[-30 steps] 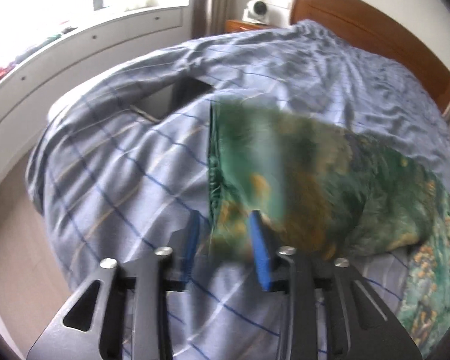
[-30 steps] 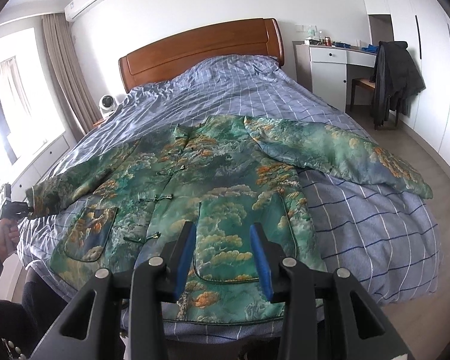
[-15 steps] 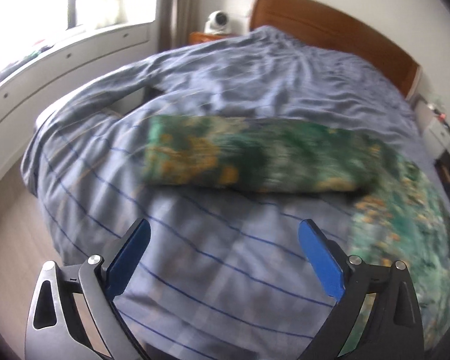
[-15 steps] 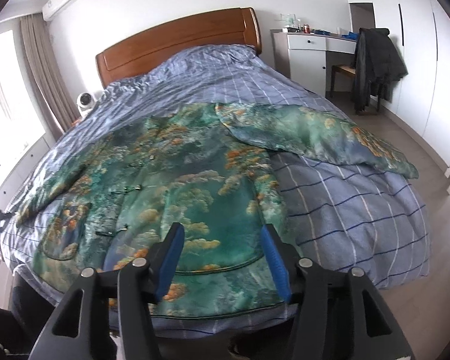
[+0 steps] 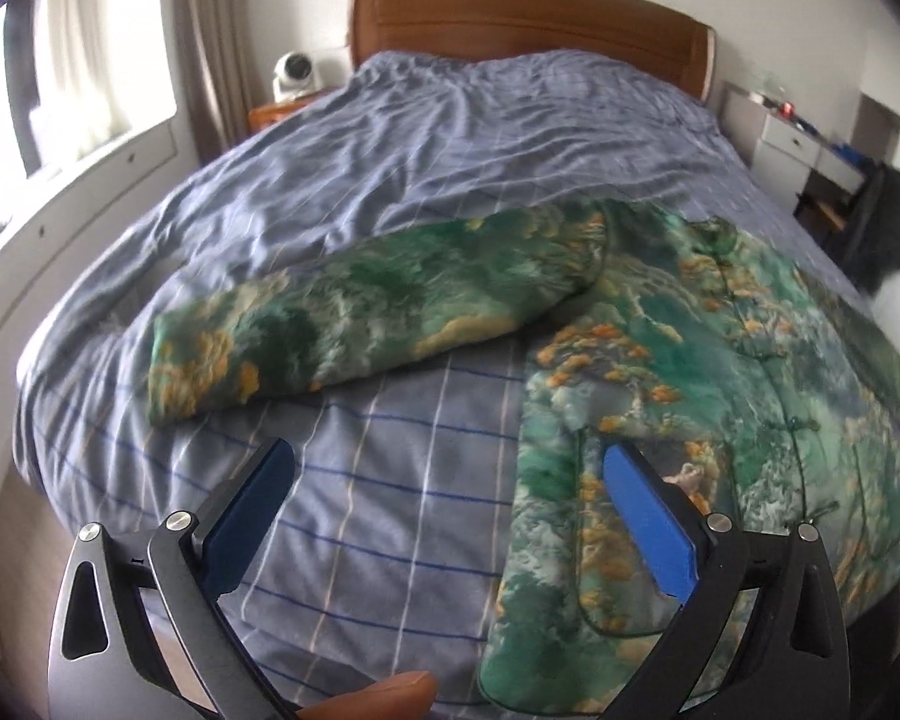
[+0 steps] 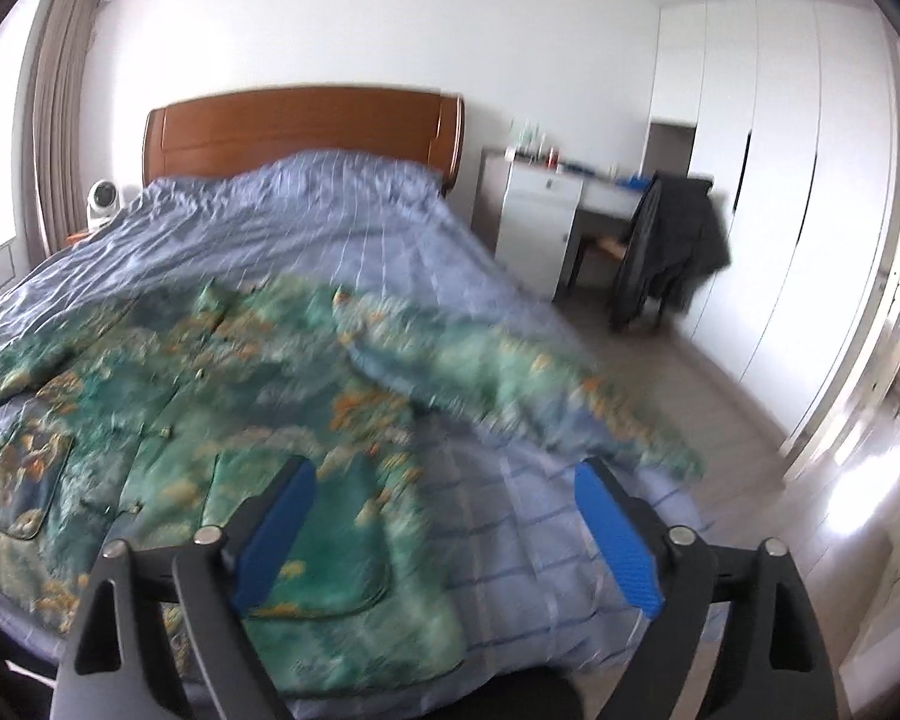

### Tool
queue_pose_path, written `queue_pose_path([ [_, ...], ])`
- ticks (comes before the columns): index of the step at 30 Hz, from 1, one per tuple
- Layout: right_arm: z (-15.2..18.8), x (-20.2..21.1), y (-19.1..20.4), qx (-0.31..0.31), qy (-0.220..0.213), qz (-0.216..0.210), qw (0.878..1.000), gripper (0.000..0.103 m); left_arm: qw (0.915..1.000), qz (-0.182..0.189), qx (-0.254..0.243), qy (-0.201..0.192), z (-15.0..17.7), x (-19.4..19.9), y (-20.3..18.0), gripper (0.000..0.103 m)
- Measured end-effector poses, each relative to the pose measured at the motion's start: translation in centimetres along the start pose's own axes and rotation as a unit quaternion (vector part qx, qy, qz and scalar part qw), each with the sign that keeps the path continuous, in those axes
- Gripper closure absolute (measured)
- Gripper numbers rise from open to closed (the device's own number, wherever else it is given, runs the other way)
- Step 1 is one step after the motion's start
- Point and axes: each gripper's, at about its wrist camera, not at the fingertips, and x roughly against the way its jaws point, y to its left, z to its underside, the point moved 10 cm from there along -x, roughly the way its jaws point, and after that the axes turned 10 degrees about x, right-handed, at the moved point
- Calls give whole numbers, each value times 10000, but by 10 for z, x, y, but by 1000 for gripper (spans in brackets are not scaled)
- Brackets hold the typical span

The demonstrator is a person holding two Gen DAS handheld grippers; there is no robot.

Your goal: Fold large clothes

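On the bed, spread over its blue checked cover, lay the green patterned jacket, front side up, with one sleeve reaching out toward the window side and the other sleeve trailing toward the wardrobe side; the right view was motion-blurred. The left gripper hung above the bare cover just beside the jacket's hem edge, its fingers spread wide and grasping nothing. The right gripper hovered over the opposite hem corner, fingers likewise released and empty. The step in hand appeared to be the first fold. To do it well, each sleeve would likely need pinching near its cuff and laying flat across the chest, keeping the padded fabric smooth, so that later folds stack evenly and nothing slides off the bed's edge.
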Motion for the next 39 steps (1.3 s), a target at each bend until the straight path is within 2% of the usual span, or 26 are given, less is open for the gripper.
queue_pose_path([
  [1,-5,3,-4,9,-128,26,9999,1,9999,34,-89,-132,-3,3,-5,0],
  [3,-13,8,-10,47,-310,94,9995,0,9994,-18,-143,-309,-5,9,-9,0],
  [6,-17,8,-12,117,-347,60,9993,0,9976,-251,-209,-618,-11,14,-8,0],
  [10,-12,3,-6,193,-339,-172,9991,0,9981,-210,-151,-565,-5,14,-17,0],
  [15,3,-11,14,271,-20,-485,9985,0,9980,-154,-209,-578,4,22,-44,0],
  [19,10,-20,21,180,223,-528,9982,0,9983,211,-49,-536,10,27,-66,0],
  [23,21,-33,30,59,653,-735,9951,0,9971,169,-377,-634,15,29,-87,0],
  [27,25,-44,24,-11,624,-567,9964,0,9959,349,-583,-596,22,33,-106,0],
  [31,27,-62,-2,-257,619,-558,9962,0,9950,341,-687,-634,23,37,-113,0],
  [33,28,-74,-28,-635,601,-662,9940,0,9957,296,-644,-601,22,35,-113,0],
  [38,38,-106,-119,-1728,540,-583,9817,0,9975,323,-455,-440,25,29,-109,0],
  [39,44,-112,-140,-2027,531,-559,9762,0,9975,315,-449,-441,25,29,-109,0],
])
